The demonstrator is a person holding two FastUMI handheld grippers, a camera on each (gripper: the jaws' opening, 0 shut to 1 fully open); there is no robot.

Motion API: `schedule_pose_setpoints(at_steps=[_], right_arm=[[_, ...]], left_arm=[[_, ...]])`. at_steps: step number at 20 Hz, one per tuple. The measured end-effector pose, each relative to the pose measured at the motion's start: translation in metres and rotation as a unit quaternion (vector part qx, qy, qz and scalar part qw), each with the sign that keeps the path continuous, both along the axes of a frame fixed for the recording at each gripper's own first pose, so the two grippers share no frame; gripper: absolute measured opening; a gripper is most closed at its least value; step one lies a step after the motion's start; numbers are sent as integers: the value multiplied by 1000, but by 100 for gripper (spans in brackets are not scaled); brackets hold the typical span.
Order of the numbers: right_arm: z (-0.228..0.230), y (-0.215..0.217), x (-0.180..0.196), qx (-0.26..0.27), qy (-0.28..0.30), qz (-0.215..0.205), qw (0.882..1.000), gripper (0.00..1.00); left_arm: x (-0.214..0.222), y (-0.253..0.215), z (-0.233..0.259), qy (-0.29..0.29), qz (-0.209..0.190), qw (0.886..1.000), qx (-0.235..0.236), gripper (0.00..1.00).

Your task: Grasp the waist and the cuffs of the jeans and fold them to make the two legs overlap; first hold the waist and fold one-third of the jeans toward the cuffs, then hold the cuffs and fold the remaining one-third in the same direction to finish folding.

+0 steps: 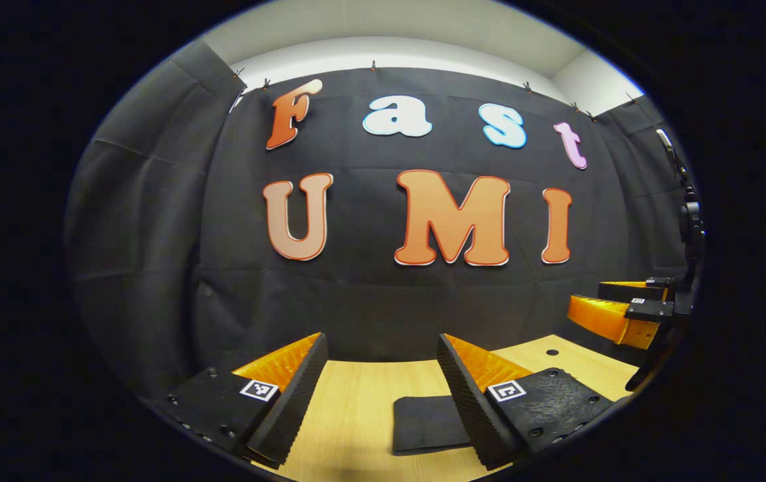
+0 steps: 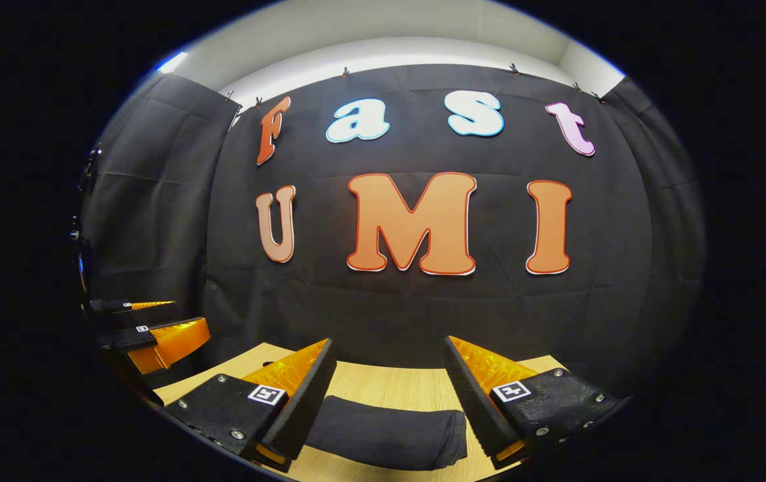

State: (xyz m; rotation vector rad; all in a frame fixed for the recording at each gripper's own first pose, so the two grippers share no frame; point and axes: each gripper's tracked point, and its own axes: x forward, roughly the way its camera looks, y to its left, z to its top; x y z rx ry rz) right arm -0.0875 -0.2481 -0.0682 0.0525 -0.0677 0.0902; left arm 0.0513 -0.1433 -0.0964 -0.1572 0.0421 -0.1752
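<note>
In the left gripper view, the left gripper (image 1: pixel 383 391), two black ribbed fingers backed in orange plastic, stands released with a wide gap and nothing between the pads; beyond it the pale wooden tabletop (image 1: pixel 356 408) runs to its far edge at twelve o'clock, where it meets the black cloth booth wall (image 1: pixel 155 268); the dark folded jeans, a flat black bundle of cloth (image 1: pixel 431 423), lie on the wood at about five o'clock, their right side hidden behind the right-hand finger, their left and near edges straight and free; bare wood lies open to the left of them; the right gripper (image 1: pixel 614 304), also orange and black, hangs at three o'clock above the table's right part, well apart from the jeans, its fingers parted.

In the right gripper view, the right gripper (image 2: pixel 390 391) is likewise released, empty and held above the table; the jeans (image 2: pixel 386 432) lie across the gap at six o'clock, a rounded fold edge toward the wall, the right end just clear of the right-hand finger; a strip of tabletop (image 2: pixel 390 381) stays open between that fold and the far edge; the left gripper (image 2: pixel 182 318) shows at nine o'clock, over the table's left corner, fingers parted.
</note>
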Motion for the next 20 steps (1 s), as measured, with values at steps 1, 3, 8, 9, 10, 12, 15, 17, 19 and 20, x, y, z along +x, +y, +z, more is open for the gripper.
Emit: schedule_pose_setpoints(at_steps=[1, 3, 8, 9, 10, 12, 15, 17, 19, 20], right_arm=[[0, 0, 1, -1, 0, 0, 1000, 96], [4, 5, 0, 3, -5, 6, 1000, 96], [-1, 11, 2, 9, 4, 10, 1000, 100], [1, 14, 1, 16, 3, 15, 1000, 100], [5, 16, -2, 22, -3, 18, 1000, 96], [12, 21, -5, 27, -12, 20, 999, 96], [9, 25, -8, 13, -6, 11, 1000, 96], [0, 32, -11, 0, 14, 9, 1000, 96], [-7, 33, -16, -9, 32, -2, 999, 97], [-8, 37, -19, -4, 35, 3, 999, 97]], left_arm=[[0, 2, -2, 0, -2, 1000, -9, 96], [7, 10, -7, 7, 3, 1000, -15, 97], [2, 24, -7, 3, 20, 1000, -1, 97], [1, 25, -7, 1, 19, 1000, 5, 97], [-1, 27, -5, -6, 19, 1000, 1, 97], [-5, 31, -7, -9, 17, 1000, 1, 97], [-12, 40, -12, -9, 17, 1000, 9, 95], [-15, 40, -18, -2, 9, 1000, 19, 97], [-20, 34, -29, 12, -13, 999, 28, 98], [-19, 32, -35, 21, -18, 999, 31, 98]])
